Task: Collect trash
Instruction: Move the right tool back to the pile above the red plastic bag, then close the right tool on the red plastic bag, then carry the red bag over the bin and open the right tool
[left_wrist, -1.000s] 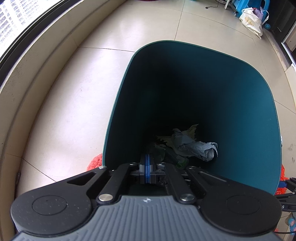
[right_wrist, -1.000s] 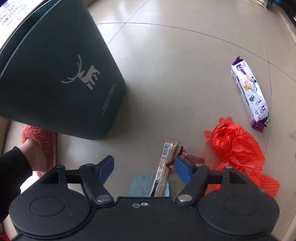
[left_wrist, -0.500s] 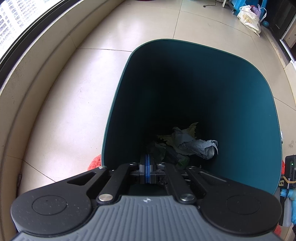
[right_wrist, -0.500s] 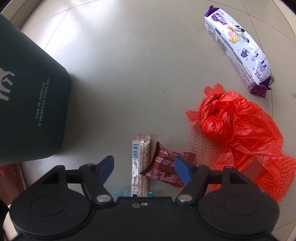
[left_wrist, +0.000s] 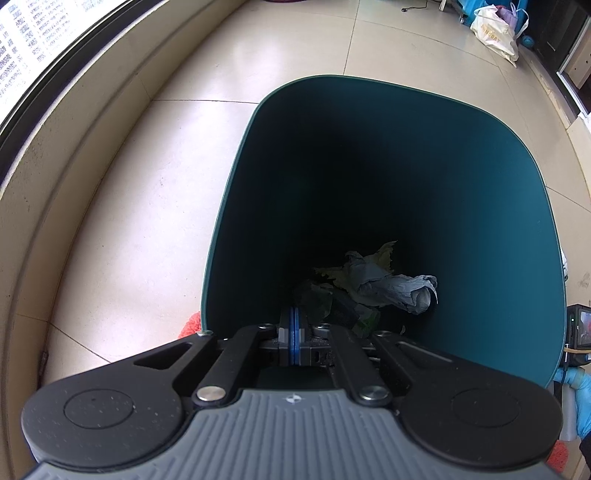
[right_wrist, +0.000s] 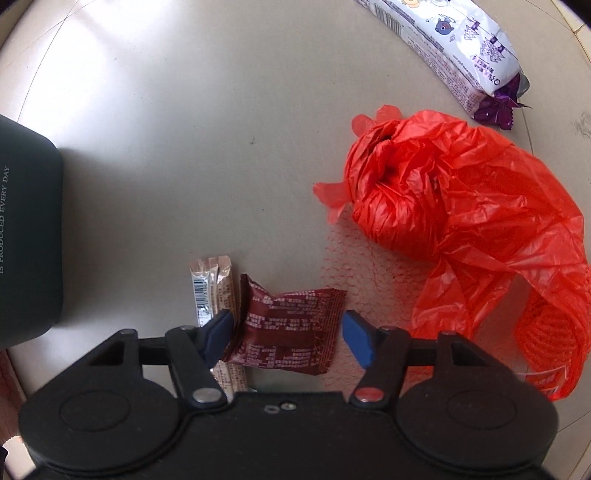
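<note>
My left gripper (left_wrist: 294, 325) is shut on the near rim of the dark green trash bin (left_wrist: 480, 192). Crumpled grey paper (left_wrist: 391, 286) and leaves lie at the bin's bottom. My right gripper (right_wrist: 286, 334) is open, low over the floor, with its fingers on either side of a dark red snack wrapper (right_wrist: 291, 321). A beige stick wrapper (right_wrist: 212, 291) lies just left of it, partly under the left finger. A red plastic bag (right_wrist: 461, 206) lies to the right, with red netting. A white and purple snack packet (right_wrist: 454, 48) lies at the far right. The bin's side (right_wrist: 26, 236) shows at left.
Beige tiled floor (left_wrist: 155, 206) surrounds the bin, with a raised ledge and window along the left (left_wrist: 55, 103). A white bag (left_wrist: 495, 31) and blue items stand far back right. A pink slipper (left_wrist: 190, 325) peeks beside the bin.
My right gripper has moved down and forward over the trash, so the dark red wrapper now lies between its open fingers. The left gripper holds still on the bin.
</note>
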